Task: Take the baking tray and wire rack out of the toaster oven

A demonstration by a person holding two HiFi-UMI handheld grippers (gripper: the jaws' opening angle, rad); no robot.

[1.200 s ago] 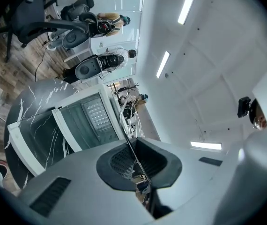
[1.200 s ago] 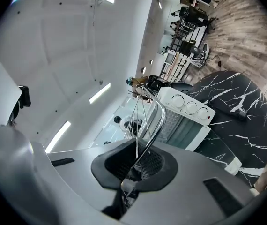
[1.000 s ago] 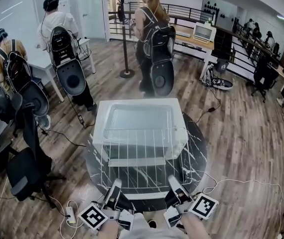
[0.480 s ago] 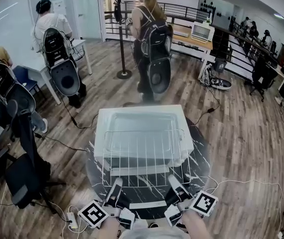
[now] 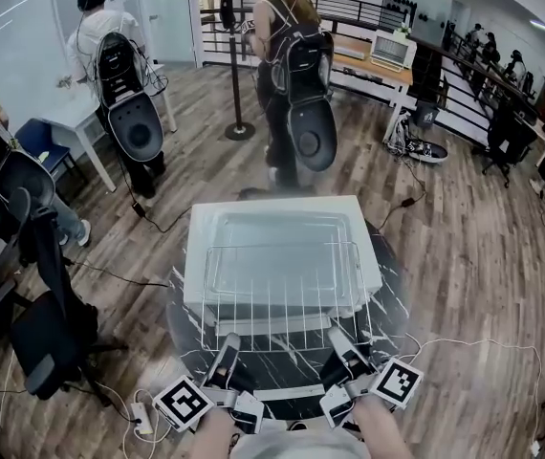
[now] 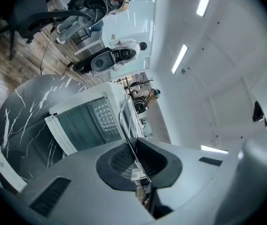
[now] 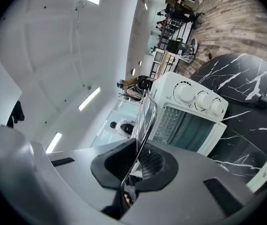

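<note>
Left gripper (image 5: 229, 342) and right gripper (image 5: 339, 338) fingers (image 5: 223, 361) clamp the wire rack (image 5: 282, 299) by its near edge; the rack hangs above the toaster oven (image 5: 282, 213), at its front. The oven sits on the bench (image 5: 392, 290).

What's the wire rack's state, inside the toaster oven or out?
Out: the left claw and right claw hold the wire rack in the air, outside the toaster oven.
</note>
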